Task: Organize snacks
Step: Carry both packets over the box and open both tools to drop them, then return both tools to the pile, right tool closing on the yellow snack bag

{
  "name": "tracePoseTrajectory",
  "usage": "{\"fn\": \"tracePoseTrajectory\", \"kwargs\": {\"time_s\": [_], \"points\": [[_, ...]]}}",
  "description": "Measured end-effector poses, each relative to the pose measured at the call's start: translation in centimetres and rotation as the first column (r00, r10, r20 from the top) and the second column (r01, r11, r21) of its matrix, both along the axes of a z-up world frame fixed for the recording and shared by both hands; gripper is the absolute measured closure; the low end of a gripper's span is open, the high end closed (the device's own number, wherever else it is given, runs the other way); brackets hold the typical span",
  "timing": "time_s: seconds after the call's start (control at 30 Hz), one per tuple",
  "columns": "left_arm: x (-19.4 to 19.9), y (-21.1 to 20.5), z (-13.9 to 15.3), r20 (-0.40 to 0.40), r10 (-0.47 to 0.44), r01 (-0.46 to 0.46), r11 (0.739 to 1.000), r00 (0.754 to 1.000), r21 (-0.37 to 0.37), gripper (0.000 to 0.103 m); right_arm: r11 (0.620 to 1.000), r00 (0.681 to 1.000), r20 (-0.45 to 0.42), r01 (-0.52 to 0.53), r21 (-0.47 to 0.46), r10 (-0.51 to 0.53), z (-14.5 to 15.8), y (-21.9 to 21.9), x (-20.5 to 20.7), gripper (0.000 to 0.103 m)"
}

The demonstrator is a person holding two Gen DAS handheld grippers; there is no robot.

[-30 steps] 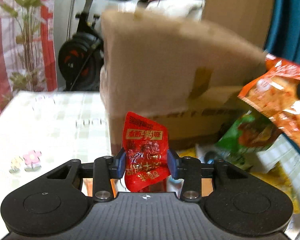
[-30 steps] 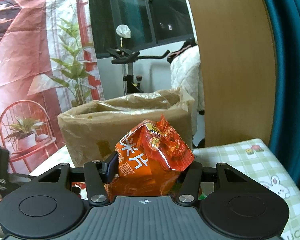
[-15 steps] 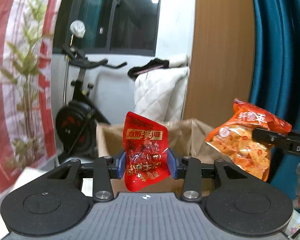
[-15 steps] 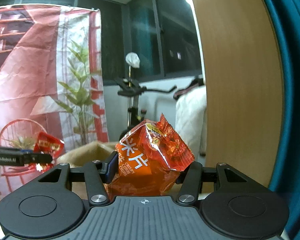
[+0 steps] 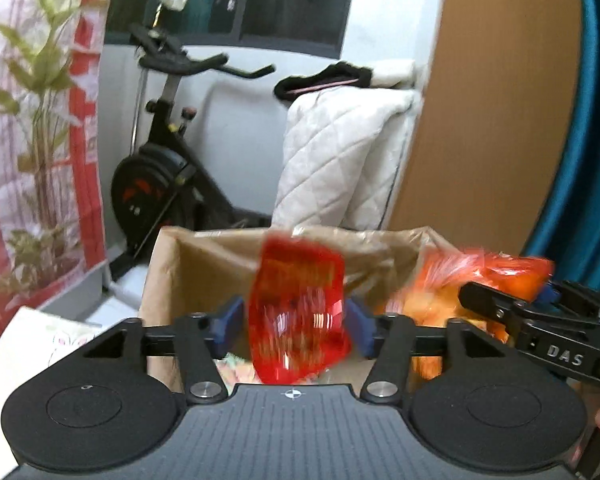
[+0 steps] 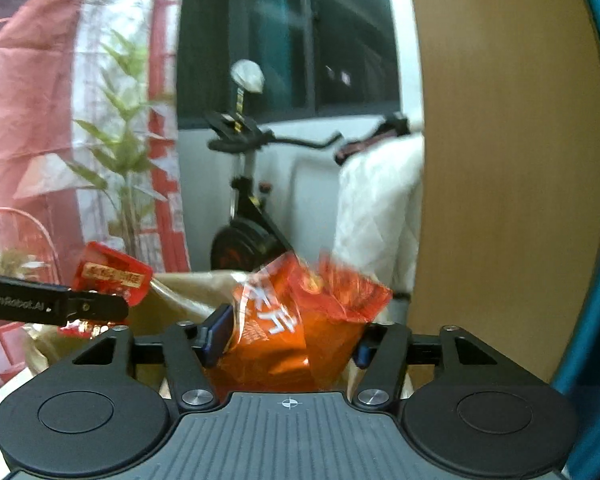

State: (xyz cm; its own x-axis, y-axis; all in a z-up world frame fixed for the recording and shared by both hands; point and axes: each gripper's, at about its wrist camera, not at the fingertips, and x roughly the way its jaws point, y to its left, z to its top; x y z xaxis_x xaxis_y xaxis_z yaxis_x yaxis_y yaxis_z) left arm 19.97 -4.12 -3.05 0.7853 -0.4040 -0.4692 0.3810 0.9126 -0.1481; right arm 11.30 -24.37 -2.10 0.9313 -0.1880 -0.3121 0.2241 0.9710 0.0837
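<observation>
- Left tongs (image 5: 294, 330) were spreading, pads clear of the blurred red packet (image 5: 298, 312) between them, above the open cardboard box (image 5: 204, 252).
- Right tongs (image 6: 286, 336) were spreading too, the orange chip bag (image 6: 300, 320) loose between them over that box.

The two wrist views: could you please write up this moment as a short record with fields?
left gripper: jaws opening, pads clear of the red snack packet, which is motion-blurred between them
right gripper: jaws opening, orange chip bag between them, also blurred
container: open cardboard box with a plastic liner, directly below both snacks
box contents: some colourful packaging visible at the bottom, not identifiable
background: exercise bike, white quilted cover
</observation>
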Motion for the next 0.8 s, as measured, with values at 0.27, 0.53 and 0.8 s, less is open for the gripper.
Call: {"fn": "tracePoseTrajectory", "kwargs": {"time_s": [0.27,0.53,0.8], "points": [[-3.8,3.8,-0.2,0.031,-0.018,0.017,1.000,0.999,0.021,0.037,0.996,0.999,0.004,-0.043,0.079,0.042,-0.7,-0.7,-4.3,0.033],[-9.1,6.4,-0.5,0.044,-0.022,0.023,1.000,0.999,-0.005,0.037,0.987,0.997,0.003,-0.078,0.142,0.078,-1.6,-0.5,-10.2,0.033],[-12.9,6.4,-4.0,0.003,-0.027,0.027,1.000,1.000,-0.001,0.037,0.986,0.993,-0.101,-0.042,0.164,0.059,-6.2,1.6,-14.5,0.032]]}}
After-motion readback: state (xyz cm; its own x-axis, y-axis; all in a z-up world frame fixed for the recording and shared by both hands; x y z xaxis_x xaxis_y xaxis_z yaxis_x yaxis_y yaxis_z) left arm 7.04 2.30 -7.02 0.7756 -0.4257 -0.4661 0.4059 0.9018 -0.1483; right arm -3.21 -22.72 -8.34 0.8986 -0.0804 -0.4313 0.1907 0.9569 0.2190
